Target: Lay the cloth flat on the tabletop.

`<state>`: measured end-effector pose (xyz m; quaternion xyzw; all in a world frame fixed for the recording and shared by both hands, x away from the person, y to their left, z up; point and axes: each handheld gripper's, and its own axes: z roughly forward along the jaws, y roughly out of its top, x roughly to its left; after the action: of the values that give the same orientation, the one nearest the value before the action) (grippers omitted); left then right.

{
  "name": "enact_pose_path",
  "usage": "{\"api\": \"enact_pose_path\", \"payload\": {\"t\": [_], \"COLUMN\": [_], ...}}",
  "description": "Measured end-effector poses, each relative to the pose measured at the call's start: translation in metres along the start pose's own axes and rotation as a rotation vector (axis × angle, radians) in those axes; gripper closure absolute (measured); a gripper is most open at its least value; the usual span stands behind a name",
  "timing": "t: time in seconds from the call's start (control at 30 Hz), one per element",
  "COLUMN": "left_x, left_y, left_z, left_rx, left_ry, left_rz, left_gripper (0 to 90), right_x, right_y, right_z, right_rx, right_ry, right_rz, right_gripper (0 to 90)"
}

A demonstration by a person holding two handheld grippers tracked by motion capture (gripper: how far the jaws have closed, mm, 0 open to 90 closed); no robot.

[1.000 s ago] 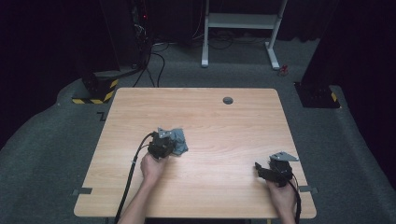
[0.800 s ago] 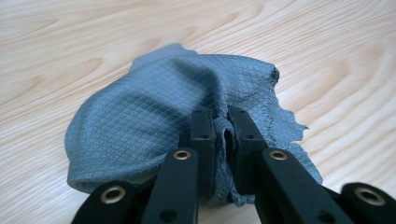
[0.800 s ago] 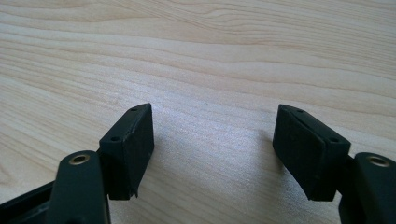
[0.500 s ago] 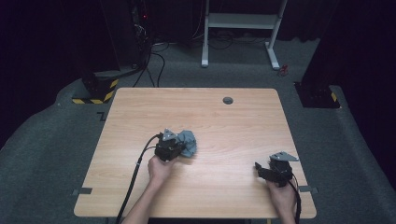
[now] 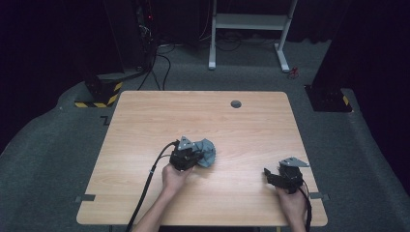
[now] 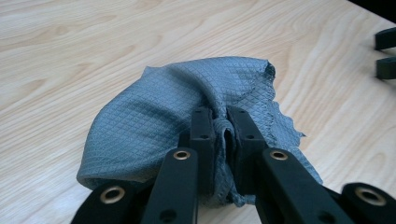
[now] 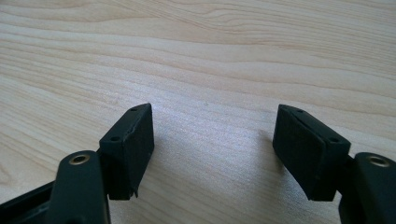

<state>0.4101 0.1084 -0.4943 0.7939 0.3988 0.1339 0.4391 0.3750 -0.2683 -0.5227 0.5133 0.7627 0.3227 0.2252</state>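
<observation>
The left gripper (image 6: 219, 135) is pinching a fold of the grey cloth (image 6: 159, 116), which is lying low in the frame's middle. The right gripper (image 5: 276, 177), jaws apart and empty, is waiting far right on the worktop (image 5: 145, 116).

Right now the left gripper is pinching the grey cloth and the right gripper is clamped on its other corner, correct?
Not quite. The left gripper does pinch the grey cloth, but the right gripper stands open over bare table, holding nothing, as the right gripper view shows.

the high view looks forward and down on the whole table (image 5: 145, 121) from afar. each gripper view sits close, looking along its jaws at the tabletop, which the high view shares.
</observation>
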Motion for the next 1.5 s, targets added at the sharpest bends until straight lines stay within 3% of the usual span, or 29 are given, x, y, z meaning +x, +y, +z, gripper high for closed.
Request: {"api": "enact_pose_path", "payload": {"t": [0.67,0.97,1.13,1.17,1.4,1.5], "left_x": [-0.045,-0.045,-0.043,-0.043,-0.045,-0.048], "left_y": [-0.003,-0.015,-0.023,-0.025,-0.037,-0.042], "left_z": [0.008,0.014,0.013,0.011,-0.002,-0.006], "left_rx": [0.005,0.040,0.034,0.030,0.039,0.034], "left_ry": [-0.124,-0.112,-0.087,-0.079,-0.028,-0.024], "left_rz": [0.080,0.089,0.083,0.081,0.092,0.073], "left_gripper": [80.8,77.7,60.6,52.9,44.0,42.6], "right_x": [0.000,0.000,0.000,0.000,0.002,0.005], "right_y": [0.000,0.000,0.000,0.000,0.000,0.000], "right_z": [0.000,0.000,0.000,0.000,0.000,0.000], "right_rx": [0.000,0.000,0.000,0.000,0.007,-0.001], "right_ry": [0.000,0.000,-0.001,0.000,0.015,0.014], "right_rz": [0.000,0.000,-0.001,-0.002,-0.011,-0.019], "right_gripper": [29.3,29.2,29.3,29.3,25.7,30.5]}}
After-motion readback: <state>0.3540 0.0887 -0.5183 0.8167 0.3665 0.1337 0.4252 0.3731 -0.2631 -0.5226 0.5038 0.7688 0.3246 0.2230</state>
